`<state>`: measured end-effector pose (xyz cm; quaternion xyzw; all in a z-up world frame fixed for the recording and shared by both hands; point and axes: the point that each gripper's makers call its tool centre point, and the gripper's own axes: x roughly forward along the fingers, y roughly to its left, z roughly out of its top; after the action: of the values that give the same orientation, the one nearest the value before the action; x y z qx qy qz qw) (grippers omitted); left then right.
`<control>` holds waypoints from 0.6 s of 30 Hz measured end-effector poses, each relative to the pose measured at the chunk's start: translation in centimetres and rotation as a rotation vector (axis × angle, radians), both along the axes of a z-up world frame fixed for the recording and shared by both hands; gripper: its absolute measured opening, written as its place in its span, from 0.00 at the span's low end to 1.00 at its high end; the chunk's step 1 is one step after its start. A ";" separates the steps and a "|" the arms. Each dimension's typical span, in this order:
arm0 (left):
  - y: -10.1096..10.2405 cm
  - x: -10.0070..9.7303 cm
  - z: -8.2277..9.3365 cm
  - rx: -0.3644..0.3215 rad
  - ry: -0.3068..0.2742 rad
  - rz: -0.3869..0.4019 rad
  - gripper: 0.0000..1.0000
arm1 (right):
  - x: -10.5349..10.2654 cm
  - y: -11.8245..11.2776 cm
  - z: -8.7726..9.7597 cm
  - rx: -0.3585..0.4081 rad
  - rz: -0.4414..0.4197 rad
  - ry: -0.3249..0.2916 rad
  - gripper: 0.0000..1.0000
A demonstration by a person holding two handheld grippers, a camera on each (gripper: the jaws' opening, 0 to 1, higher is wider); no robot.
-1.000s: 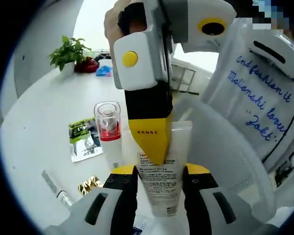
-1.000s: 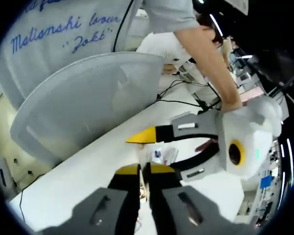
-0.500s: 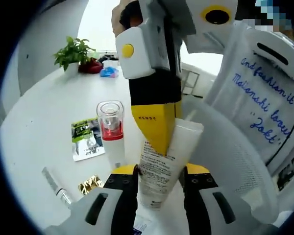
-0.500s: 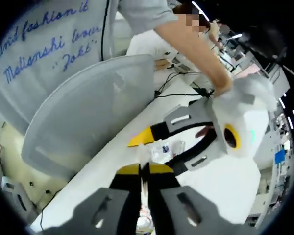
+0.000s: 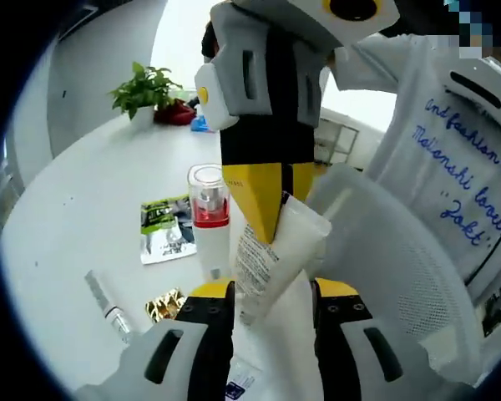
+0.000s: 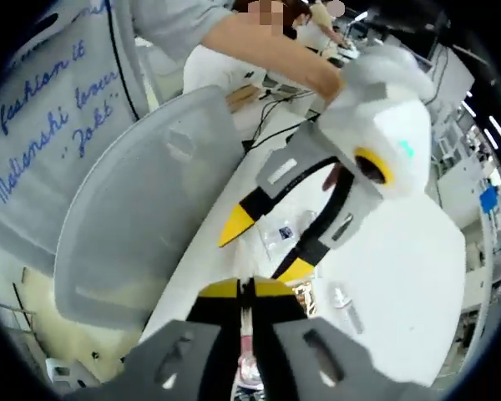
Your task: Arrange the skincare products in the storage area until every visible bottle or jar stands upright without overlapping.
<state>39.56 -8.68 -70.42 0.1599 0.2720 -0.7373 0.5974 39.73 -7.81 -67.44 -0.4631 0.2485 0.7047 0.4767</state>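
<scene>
A white tube (image 5: 267,263) with small print hangs tilted between my left gripper's (image 5: 273,291) open jaws, its lower end near the left jaw. My right gripper (image 5: 274,209) comes down from above and is shut on the tube's upper end. In the right gripper view its own jaws (image 6: 246,288) are pressed together on a thin edge, and the left gripper (image 6: 265,247) stands open beyond them. A clear pump bottle (image 5: 207,213) with a red middle stands upright on the white table (image 5: 83,192), just left of the tube.
A green sachet (image 5: 165,230), a gold foil packet (image 5: 162,306) and a thin pen-like tube (image 5: 107,305) lie flat at the left. A potted plant (image 5: 146,88) stands far back. A white curved mesh shell (image 5: 392,276) and a person's shirt (image 5: 463,175) close off the right.
The right gripper has lifted the white tube and tipped it, so its lower end has swung toward the left jaw. Both cameras have shifted.
</scene>
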 end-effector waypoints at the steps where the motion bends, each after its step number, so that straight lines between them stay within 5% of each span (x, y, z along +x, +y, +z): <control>1: 0.0 0.3 0.0 -0.003 -0.003 0.022 0.35 | 0.2 0.0 0.0 -0.006 -0.039 0.004 0.01; 7: -0.6 0.5 0.3 -0.033 -0.041 0.085 0.34 | 1.2 0.3 0.0 -0.017 -0.155 0.038 0.01; 8: -0.9 0.8 0.4 -0.053 -0.059 0.134 0.33 | 2.0 0.5 0.3 -0.008 -0.261 0.089 0.02; 18: -1.3 1.8 -0.8 -0.072 -0.122 0.238 0.25 | 3.2 0.2 0.1 -0.015 -0.348 0.094 0.02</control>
<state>41.31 -10.02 -71.17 0.1495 0.2259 -0.6593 0.7014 42.89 -7.57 -67.30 -0.3832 0.3522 0.6307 0.5756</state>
